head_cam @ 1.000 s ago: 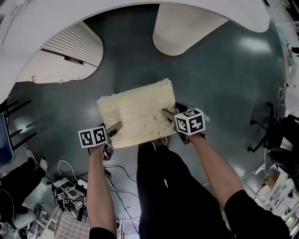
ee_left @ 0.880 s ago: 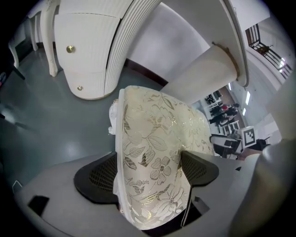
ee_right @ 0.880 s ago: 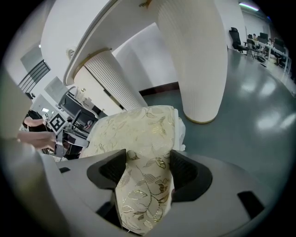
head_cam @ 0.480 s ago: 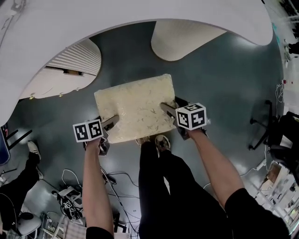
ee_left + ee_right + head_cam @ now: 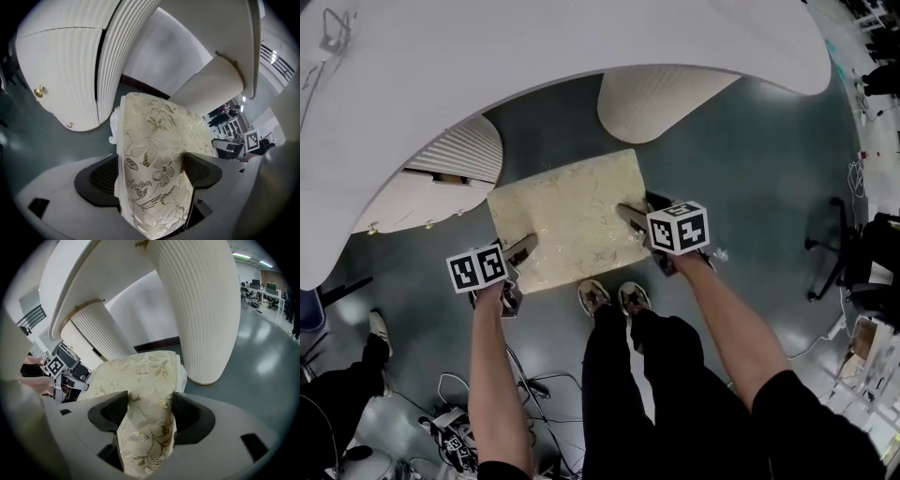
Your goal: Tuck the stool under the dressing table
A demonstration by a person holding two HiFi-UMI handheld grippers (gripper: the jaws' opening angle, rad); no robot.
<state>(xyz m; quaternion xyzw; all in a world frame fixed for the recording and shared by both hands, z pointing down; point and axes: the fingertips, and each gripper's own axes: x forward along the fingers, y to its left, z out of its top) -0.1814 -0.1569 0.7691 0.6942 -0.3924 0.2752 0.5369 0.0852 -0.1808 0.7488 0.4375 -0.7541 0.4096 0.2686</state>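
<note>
The stool has a cream seat with a gold floral pattern. It stands on the dark floor in front of the white dressing table, between the ribbed drawer unit and the ribbed round leg. My left gripper is shut on the seat's near left corner. At the seat's right edge, my right gripper is shut too. The stool's far edge lies close to the table top's rim.
The person's legs and shoes stand just behind the stool. Cables and devices lie on the floor at lower left. A black chair base stands at the right. The drawer unit has small brass knobs.
The stool has moved forward toward the dressing table with both grippers on it. The table top now covers more of the view, and the person has stepped forward.
</note>
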